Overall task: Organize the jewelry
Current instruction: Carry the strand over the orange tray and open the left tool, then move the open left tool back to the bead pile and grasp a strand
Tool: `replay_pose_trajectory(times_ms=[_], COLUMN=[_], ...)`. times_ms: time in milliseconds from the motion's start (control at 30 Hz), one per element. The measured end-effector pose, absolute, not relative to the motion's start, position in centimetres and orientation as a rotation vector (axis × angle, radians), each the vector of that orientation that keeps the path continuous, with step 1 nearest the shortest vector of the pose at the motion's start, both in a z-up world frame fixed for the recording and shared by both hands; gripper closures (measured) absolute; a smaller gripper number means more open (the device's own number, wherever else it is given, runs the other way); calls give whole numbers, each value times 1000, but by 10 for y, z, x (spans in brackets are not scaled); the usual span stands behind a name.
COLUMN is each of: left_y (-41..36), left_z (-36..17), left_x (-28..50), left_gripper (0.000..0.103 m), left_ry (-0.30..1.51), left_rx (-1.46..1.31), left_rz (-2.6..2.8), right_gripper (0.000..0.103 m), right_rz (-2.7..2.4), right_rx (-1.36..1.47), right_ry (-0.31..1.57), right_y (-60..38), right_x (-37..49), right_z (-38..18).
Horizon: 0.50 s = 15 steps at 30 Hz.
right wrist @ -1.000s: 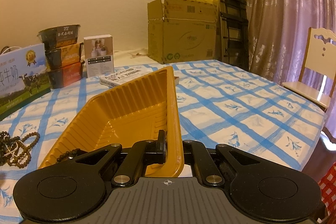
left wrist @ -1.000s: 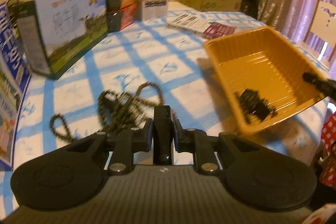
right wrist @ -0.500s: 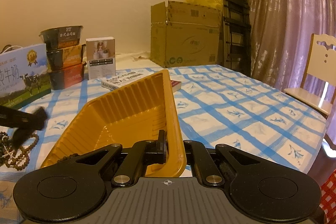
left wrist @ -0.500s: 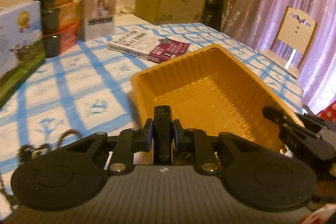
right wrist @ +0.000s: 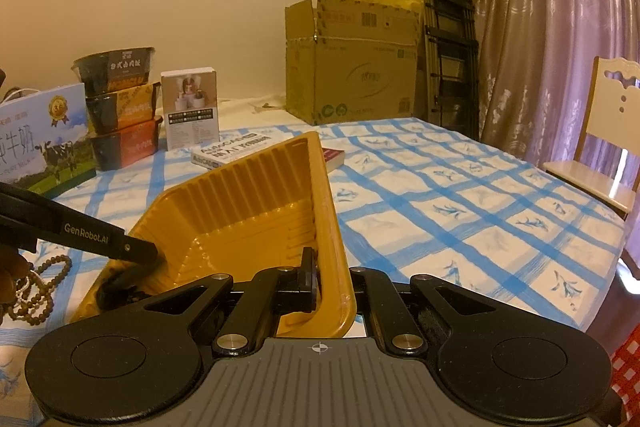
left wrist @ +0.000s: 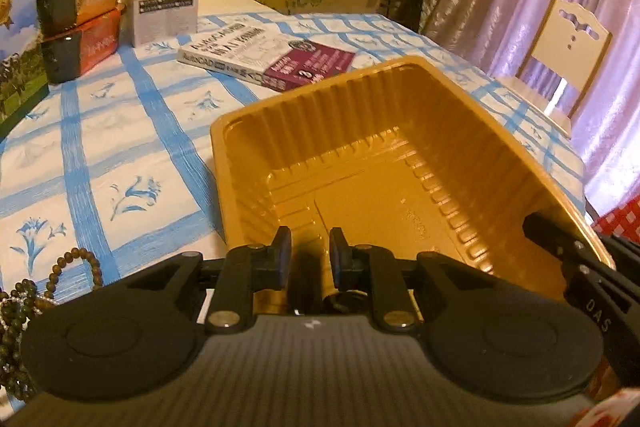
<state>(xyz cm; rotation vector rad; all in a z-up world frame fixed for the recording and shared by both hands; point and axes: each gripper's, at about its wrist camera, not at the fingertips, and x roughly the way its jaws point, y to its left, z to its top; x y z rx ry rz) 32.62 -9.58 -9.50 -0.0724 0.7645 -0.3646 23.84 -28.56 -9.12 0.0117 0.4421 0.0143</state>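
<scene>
Most of what I see is the table (right wrist: 480, 227) under its blue-checked cloth. Near its front edge sits the golden plastic tray (left wrist: 360, 115), tipped up on its right side so the ribbed floor faces left.

My right gripper (right wrist: 330, 267) is pointed slightly downward and is clamped on the tray's right wall at the near right corner. One finger is inside the tray and the other is hidden behind the wall.

My left gripper (left wrist: 306, 247) slopes more steeply down over the tray's near left corner, with its tips inside the rim. Its fingers (left wrist: 282, 247) stand only a narrow gap apart, and that gap is filled by a dark bead strand (right wrist: 120, 283) that they pinch. From the right wrist view the strand loops down from the fingertip onto the tray floor in that near left corner. I can make out nothing else on the rest of the tray floor.

Outside the tray, close to the table's front left edge, lies a heap of brown bead strings (right wrist: 36, 291) with a pale string among them. It is just left of my left gripper and apart from the tray. A book (left wrist: 256, 55) lies flat on the table beyond the tray's far rim.
</scene>
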Motion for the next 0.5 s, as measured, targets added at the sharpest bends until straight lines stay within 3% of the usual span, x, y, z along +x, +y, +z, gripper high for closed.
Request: replay_pose_trajectory(times_ms=[67,500], left_y=[-96,-29], left_z=[-93,-62], left_x=[328,285], left_gripper=[78,73], left_ry=[759,666], left_rx=[-76,-145], left_rz=[-360,-231], right_gripper=[98,98], right_rz=[11,3], right_rx=[10,7], right_ry=[442,447], right_y=[-286,-286], right_x=[239,241], right_z=[-92,-94])
